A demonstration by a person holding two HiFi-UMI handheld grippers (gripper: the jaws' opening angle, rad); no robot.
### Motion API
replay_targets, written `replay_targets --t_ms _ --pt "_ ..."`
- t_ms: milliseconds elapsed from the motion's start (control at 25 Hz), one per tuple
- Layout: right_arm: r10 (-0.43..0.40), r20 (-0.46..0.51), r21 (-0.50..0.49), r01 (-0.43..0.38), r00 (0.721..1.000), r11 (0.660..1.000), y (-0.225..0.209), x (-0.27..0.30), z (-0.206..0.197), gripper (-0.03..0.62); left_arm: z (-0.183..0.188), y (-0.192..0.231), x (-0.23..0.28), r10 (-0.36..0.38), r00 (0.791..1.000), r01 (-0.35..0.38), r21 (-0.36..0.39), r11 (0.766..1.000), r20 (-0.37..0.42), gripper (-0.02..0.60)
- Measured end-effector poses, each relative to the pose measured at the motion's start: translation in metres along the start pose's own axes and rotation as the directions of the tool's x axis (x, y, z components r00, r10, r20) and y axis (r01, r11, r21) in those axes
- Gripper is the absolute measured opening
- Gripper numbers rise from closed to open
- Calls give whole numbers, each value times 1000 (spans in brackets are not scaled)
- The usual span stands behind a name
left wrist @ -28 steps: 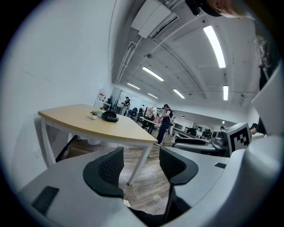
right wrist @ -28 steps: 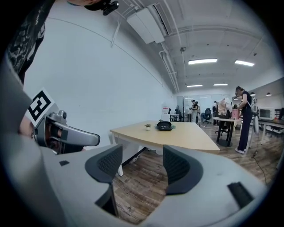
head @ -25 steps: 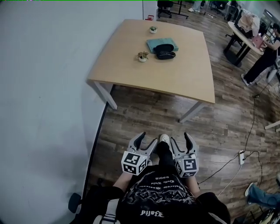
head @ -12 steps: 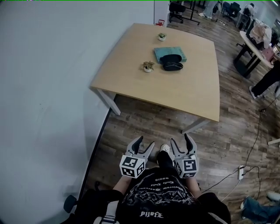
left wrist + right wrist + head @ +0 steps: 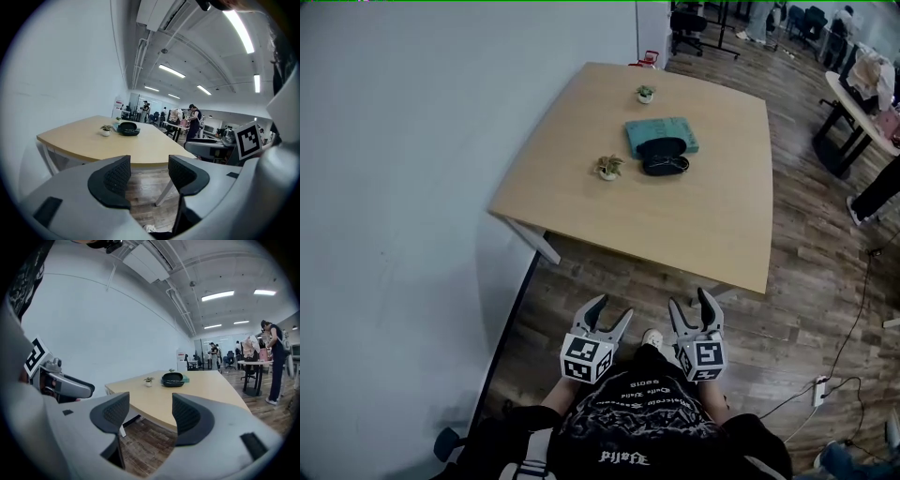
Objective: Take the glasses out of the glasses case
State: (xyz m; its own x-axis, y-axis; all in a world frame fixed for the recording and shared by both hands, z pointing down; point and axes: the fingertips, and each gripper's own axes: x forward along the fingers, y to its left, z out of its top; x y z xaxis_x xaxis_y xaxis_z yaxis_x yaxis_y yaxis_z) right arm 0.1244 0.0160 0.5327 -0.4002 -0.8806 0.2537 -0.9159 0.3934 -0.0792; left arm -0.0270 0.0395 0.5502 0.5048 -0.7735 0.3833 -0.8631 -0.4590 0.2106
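Observation:
A black glasses case (image 5: 664,157) lies open on the far part of a wooden table (image 5: 675,216), partly on a teal cloth (image 5: 662,134); dark glasses seem to lie in its near half. The same case (image 5: 127,128) (image 5: 172,379) shows small in both gripper views. My left gripper (image 5: 607,314) and right gripper (image 5: 691,307) are held close to my body over the floor, well short of the table. Both are open with nothing between their jaws.
Two small potted plants (image 5: 607,168) (image 5: 645,94) stand on the table. A white wall (image 5: 412,187) runs along the left. A cable and power strip (image 5: 817,391) lie on the wooden floor at right. Other desks and people are at the far right.
The table has come nearer and lower in the head view as I step toward it. Both grippers stay open and held close to my body.

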Motion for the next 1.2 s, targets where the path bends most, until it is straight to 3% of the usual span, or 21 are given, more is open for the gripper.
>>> replay_targets --t_ms 200,680,1200 --pt "-1 5 18 1 1000 1000 -39 17 8 296 17 -8 37 2 1000 -2 -46 999 3 258" --pt "60 -24 21 -60 998 998 -100 56 10 273 40 -20 103 64 998 -63 -56 996 11 258" --pt "58 -19 7 -58 998 998 -112 75 25 273 53 -18 126 79 997 -77 -65 995 23 258"
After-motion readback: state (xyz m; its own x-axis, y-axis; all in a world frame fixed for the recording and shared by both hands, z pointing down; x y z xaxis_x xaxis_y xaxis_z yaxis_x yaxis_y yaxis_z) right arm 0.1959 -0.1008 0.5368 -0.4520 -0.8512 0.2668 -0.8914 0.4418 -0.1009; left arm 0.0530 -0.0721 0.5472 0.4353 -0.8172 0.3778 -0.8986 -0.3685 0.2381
